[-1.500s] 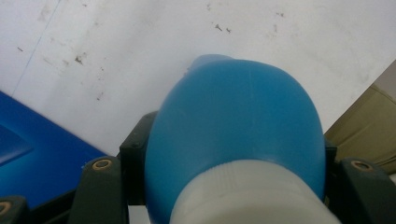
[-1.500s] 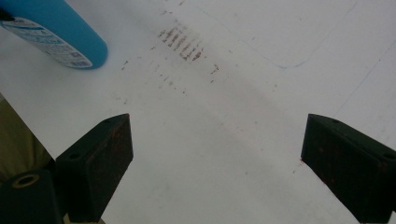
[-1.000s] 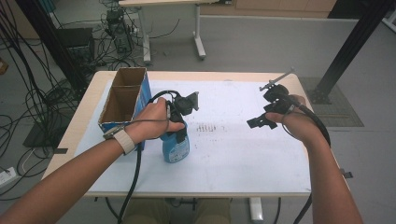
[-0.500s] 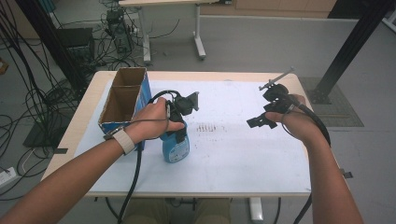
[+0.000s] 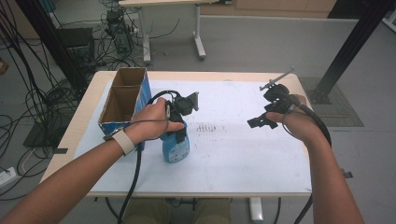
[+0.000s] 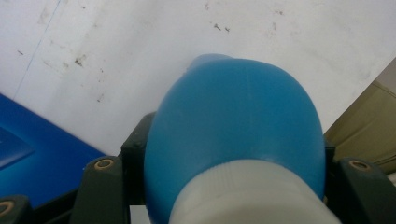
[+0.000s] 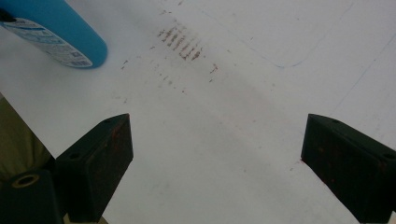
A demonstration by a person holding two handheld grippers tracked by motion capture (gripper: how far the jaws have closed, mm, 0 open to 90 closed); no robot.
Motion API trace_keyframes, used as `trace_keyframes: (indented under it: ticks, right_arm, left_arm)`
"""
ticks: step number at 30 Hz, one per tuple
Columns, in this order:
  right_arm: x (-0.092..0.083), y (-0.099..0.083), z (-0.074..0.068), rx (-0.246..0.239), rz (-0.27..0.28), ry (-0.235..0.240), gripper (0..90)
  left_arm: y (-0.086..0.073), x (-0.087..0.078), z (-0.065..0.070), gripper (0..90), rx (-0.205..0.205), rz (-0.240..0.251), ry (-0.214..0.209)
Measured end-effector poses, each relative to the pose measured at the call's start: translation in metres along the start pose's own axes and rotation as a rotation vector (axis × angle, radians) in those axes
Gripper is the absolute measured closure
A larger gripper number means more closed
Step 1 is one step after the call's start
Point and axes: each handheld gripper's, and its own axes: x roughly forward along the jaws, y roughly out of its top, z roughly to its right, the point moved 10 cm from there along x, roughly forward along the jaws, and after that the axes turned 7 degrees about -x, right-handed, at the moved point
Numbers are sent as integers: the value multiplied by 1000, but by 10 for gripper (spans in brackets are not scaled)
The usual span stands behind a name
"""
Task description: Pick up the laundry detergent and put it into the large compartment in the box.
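One blue bottle (image 5: 175,147) stands clamped in the left gripper (image 5: 180,122) beside one cardboard box (image 5: 122,100), while the right gripper (image 5: 261,120) hangs spread wide.

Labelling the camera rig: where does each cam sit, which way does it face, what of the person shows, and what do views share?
High view: above the person's side, looking forward and down on the white table; both forearms, left gripper and right gripper show.
Left gripper view: on the left gripper, looking down its jaws, which clamp the blue bottle.
Right gripper view: on the right gripper, looking down at the table between wide-open jaws.
Shared: the bottle appears in all three views.
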Motion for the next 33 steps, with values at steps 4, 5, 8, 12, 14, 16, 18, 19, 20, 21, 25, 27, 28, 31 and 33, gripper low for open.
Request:
trace_keyframes:
  ticks: [4, 5, 8, 12, 14, 16, 18, 19, 20, 21, 25, 27, 28, 31, 33]
  right_arm:
    - [-1, 1, 0, -2, 1, 0, 89]
    - [-1, 2, 0, -4, 0, -1, 89]
    - [0, 2, -1, -5, 1, 1, 89]
    - [1, 2, 0, -3, 1, 2, 89]
    - [1, 2, 0, -3, 2, 2, 89]
    - [1, 2, 0, -5, 1, 2, 89]
    - [1, 2, 0, -4, 2, 3, 89]
    - [1, 2, 0, -4, 3, 2, 89]
    - [1, 2, 0, -4, 3, 2, 89]
    - [1, 2, 0, -4, 3, 2, 89]
    - [1, 3, 0, -7, 4, 3, 89]
    - [1, 3, 0, -6, 7, 3, 89]
    - [1, 3, 0, -6, 7, 3, 89]
    - [1, 2, 0, -6, 6, 3, 89]
    - [1, 2, 0, -5, 4, 3, 89]
  left_arm:
    - [0, 0, 0, 390, -1, 0, 0]
    - [0, 0, 0, 389, -1, 0, 1]
    - [0, 0, 0, 390, -2, 1, 1]
    - [0, 0, 0, 389, -2, 1, 1]
    - [0, 0, 0, 390, -3, 0, 2]
    - [0, 0, 0, 389, -3, 1, 1]
    - [0, 0, 0, 389, -4, 2, 2]
    - [0, 0, 0, 389, -4, 2, 2]
    - [0, 0, 0, 389, -4, 1, 2]
    - [0, 0, 0, 389, -4, 1, 3]
    - [0, 0, 0, 389, -4, 1, 3]
    - [0, 0, 1, 389, -5, 1, 3]
    - [0, 0, 1, 389, -5, 1, 3]
    - [0, 0, 0, 389, -5, 2, 3]
    - [0, 0, 0, 389, -5, 2, 3]
